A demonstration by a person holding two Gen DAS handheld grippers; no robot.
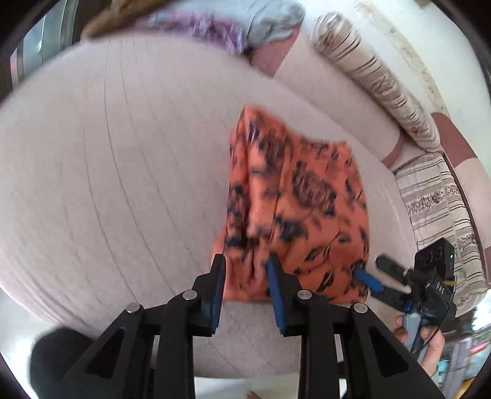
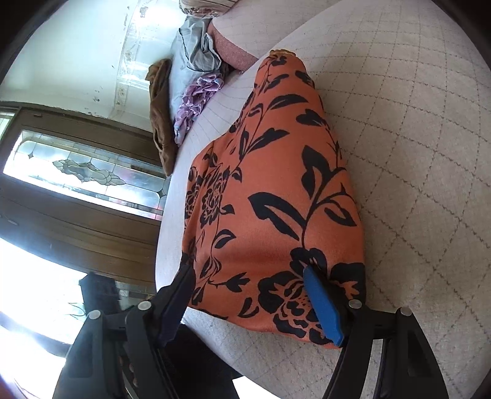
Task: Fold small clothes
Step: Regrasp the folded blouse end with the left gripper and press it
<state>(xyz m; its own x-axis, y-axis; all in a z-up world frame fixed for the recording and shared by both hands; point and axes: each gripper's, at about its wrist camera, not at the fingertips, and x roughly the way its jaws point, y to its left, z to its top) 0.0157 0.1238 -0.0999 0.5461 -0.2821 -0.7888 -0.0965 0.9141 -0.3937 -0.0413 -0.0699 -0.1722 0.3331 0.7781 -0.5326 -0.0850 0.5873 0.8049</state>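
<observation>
An orange garment with a black flower print (image 1: 300, 196) lies folded into a narrow strip on the pale quilted seat (image 1: 122, 153). My left gripper (image 1: 245, 261) hovers at its near left corner. Its jaws stand a little apart with bunched cloth showing between them, and the hem still lies flat on the seat. In the right wrist view the orange garment (image 2: 276, 184) stretches away from my right gripper (image 2: 247, 268), which is wide open and straddles the near end, its blue pad (image 2: 322, 304) over the cloth. The right gripper (image 1: 368, 266) also shows at the garment's near right corner.
A heap of clothes lies at the seat's far end: purple (image 1: 208, 27), grey-blue (image 1: 276, 21) and brown (image 2: 161, 122). Striped cushions (image 1: 368, 76) line the back wall. A hand (image 1: 429, 340) holds the right gripper. The seat's near edge drops off beside a glass-panelled door (image 2: 76, 172).
</observation>
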